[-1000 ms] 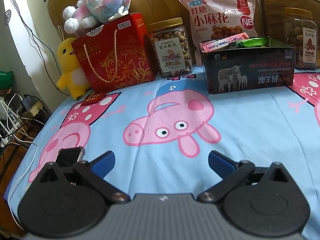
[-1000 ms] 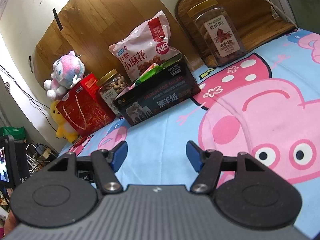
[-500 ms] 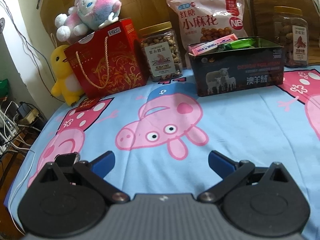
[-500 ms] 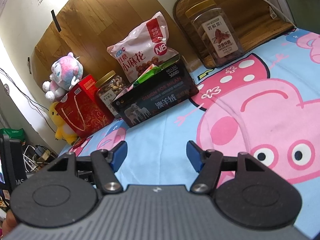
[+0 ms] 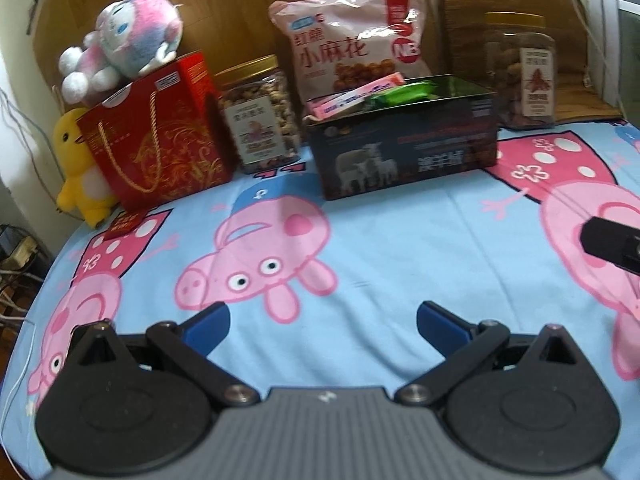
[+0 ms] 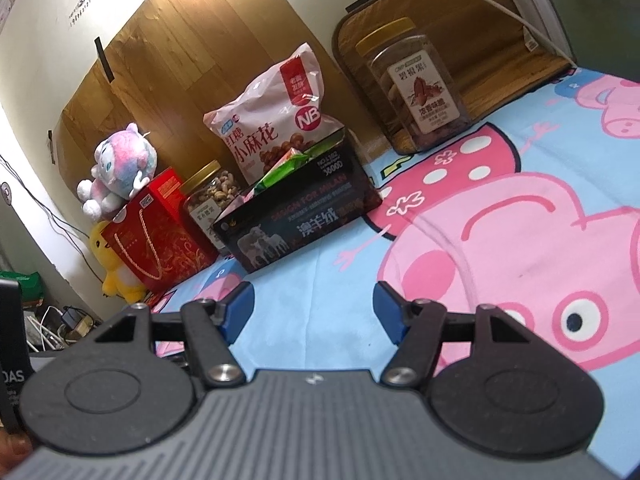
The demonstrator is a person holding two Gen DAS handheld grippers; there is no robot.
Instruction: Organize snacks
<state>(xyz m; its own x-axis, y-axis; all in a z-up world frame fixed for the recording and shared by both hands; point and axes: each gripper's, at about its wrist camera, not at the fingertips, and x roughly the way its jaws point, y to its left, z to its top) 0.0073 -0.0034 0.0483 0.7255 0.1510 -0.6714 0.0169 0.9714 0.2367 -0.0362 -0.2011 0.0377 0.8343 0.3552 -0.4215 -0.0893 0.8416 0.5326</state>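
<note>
Looks close to finished, judging by the layout. Along the far edge of a bed covered in a light-blue sheet printed with pink cartoon pigs [image 5: 380,248], everything lined up in a row. At 12 o'clock in the left wrist view, a black rectangular open-topped box with white sheep on its side [image 5: 404,152], holding a pink flat snack packet [image 5: 352,96] and a green snack packet [image 5: 404,94] that poke above the rim. Just behind it, a large pink plastic bag of fried dough twists [image 5: 352,40] standing upright. At 11 o'clock, a clear plastic jar of nuts with a gold lid [image 5: 260,116]; at 1 o'clock, a second clear gold-lidded jar of pecans [image 6: 416,88]. At 10 o'clock, a red gift bag with gold rope handle [image 5: 156,132], a pink-and-blue plush toy [image 5: 124,44] on top, a yellow plush duck [image 5: 78,168] beside it.

No loose snacks visible on the open sheet, so little seemingly left to do.

Left hand-held gripper [image 5: 323,322] spread wide, holding nothing, low over the sheet. Right hand-held gripper [image 6: 314,310] likewise parted and empty.

Hard to make out: rest of the box contents below the rim, blurred jar labels, a small red item [image 5: 128,222] at 9 o'clock near the gift bag, and a dark object cut off at 3 o'clock.
</note>
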